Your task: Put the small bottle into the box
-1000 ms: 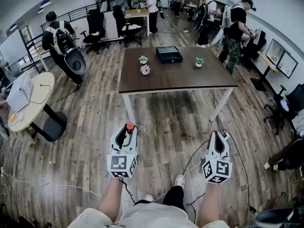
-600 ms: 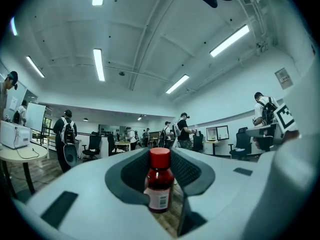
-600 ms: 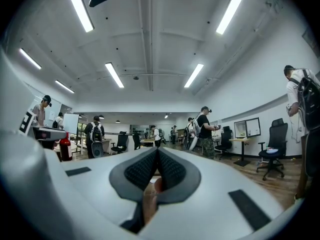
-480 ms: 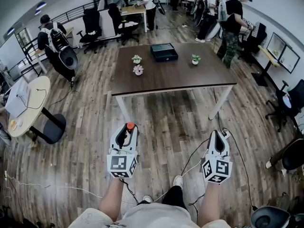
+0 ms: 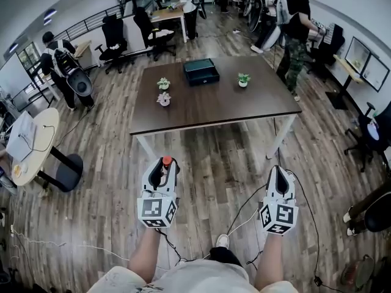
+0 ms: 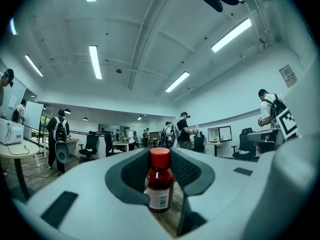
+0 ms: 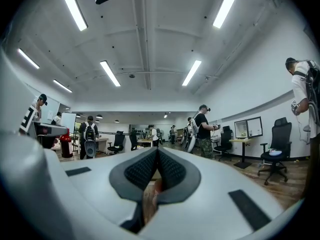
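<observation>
1. Since 1 s ago, dark table (image 5: 208, 105) has dropped lower & further left in head view, its near edge now closer to both grippers. Grippers keep same spots in frame.
2. Left gripper (image 5: 164, 165), lower left of centre in head view: jaws clamped on small bottle (image 6: 160, 181). Bottle is upright, w/ red cap, dark body & white label.
3. Right gripper (image 5: 279, 176), lower right of head view: jaws together at tips, nothing between them.
4. Box (image 5: 201, 72), dark, sits on far part of table, upper centre of head view, well apart from bottle.
5. Three small potted plants on table: two (image 5: 163, 83) (image 5: 164, 98) left of box, one (image 5: 244, 79) right of it.
6. Wood floor (image 5: 214, 157) under grippers, w/ cables (image 5: 244, 209) trailing between them.
7. People (image 5: 296, 23) stand along top & upper left of head view, near office chairs (image 5: 115, 35).
</observation>
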Available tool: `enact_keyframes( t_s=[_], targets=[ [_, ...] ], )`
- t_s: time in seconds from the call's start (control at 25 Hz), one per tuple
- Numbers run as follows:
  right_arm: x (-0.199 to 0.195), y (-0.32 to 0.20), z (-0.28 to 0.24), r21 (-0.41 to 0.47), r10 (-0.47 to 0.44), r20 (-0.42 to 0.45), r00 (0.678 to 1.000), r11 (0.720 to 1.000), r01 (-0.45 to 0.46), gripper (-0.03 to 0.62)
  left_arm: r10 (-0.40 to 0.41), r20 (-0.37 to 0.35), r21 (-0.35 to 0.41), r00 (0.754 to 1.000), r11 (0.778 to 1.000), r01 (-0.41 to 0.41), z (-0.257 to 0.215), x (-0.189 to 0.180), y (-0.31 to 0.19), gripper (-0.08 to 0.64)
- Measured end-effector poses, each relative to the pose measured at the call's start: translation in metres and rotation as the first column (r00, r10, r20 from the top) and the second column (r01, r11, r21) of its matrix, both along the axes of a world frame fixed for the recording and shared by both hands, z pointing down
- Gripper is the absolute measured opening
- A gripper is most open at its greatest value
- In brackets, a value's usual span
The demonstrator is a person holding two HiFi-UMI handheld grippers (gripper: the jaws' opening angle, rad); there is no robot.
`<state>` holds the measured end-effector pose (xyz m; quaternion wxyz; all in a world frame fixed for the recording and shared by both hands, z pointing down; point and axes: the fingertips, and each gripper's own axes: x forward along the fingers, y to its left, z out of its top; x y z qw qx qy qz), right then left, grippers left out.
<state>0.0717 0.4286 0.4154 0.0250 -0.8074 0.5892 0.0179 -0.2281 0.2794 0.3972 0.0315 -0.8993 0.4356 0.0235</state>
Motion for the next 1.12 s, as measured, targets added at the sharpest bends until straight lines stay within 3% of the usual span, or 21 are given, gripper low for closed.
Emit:
enact_keyframes(
  t_s=[0.24,0.44,1.12],
  targets=[
    [0.06,-0.016,-0.002,-0.008,-0.014,0.003,1.0,1.0,0.014,0.002,0.007,0.001,-0.009,1.0,1.0,-0.007,-0.003,0.065,-0.013,0.13],
    [0.096,-0.029,-0.005,-0.002,-0.032,0.01,0.999,0.999,0.032,0.002,-0.012,0.01,-0.007,1.0,1.0,0.012,-0.006,0.097,-0.022,0.13],
    [0.125,-0.096,0.002,-0.007,-0.07,0.008,0.998,0.998,0.07,0.002,-0.058,0.03,-0.015,0.998,0.998,0.059,0.007,0.114,-0.073,0.13]
  ],
)
